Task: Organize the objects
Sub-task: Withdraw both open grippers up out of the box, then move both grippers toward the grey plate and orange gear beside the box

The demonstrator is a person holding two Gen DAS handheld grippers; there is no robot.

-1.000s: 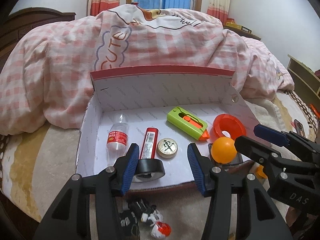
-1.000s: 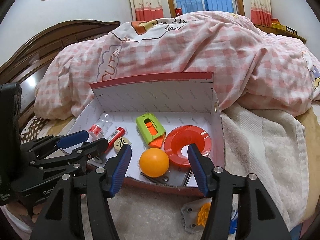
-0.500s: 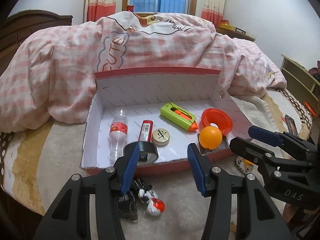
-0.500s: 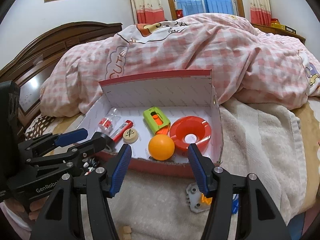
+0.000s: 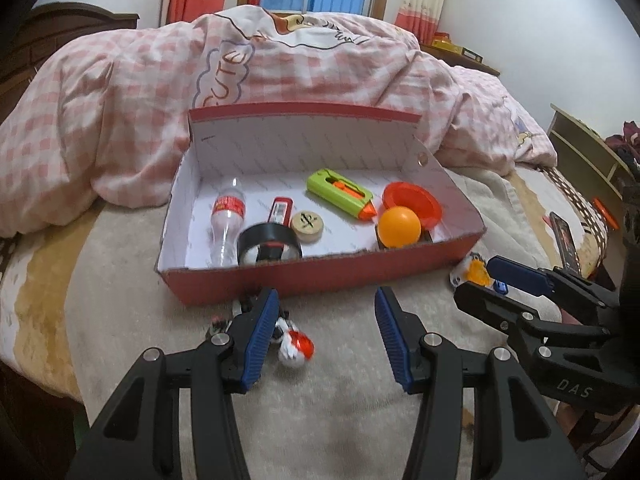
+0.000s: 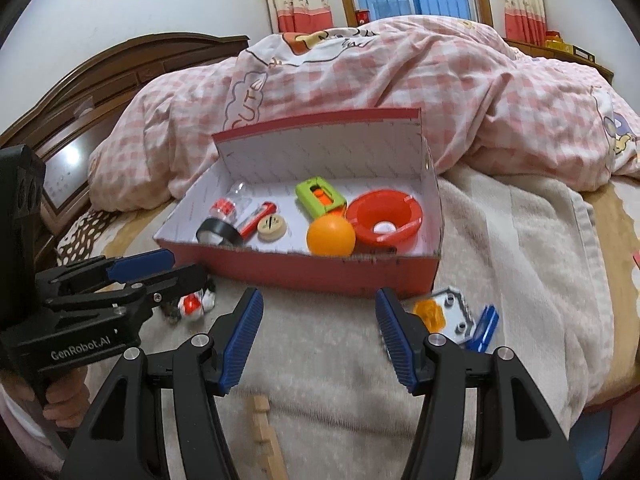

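Note:
A red cardboard box sits on the bed. It holds a small bottle, black tape roll, red tube, wooden chess piece, green utility knife, orange ball and red funnel. My left gripper is open and empty in front of the box, over a red-white toy. My right gripper is open and empty, near a grey-orange part and a blue clip.
A pink checked quilt is heaped behind the box. A wooden strip lies on the blanket near my right gripper. A wooden headboard stands to the left. A phone lies at the bed's right edge.
Both grippers have pulled back from the box toward the bed's front. Both stayed open. The loose items in front of the box have come into view.

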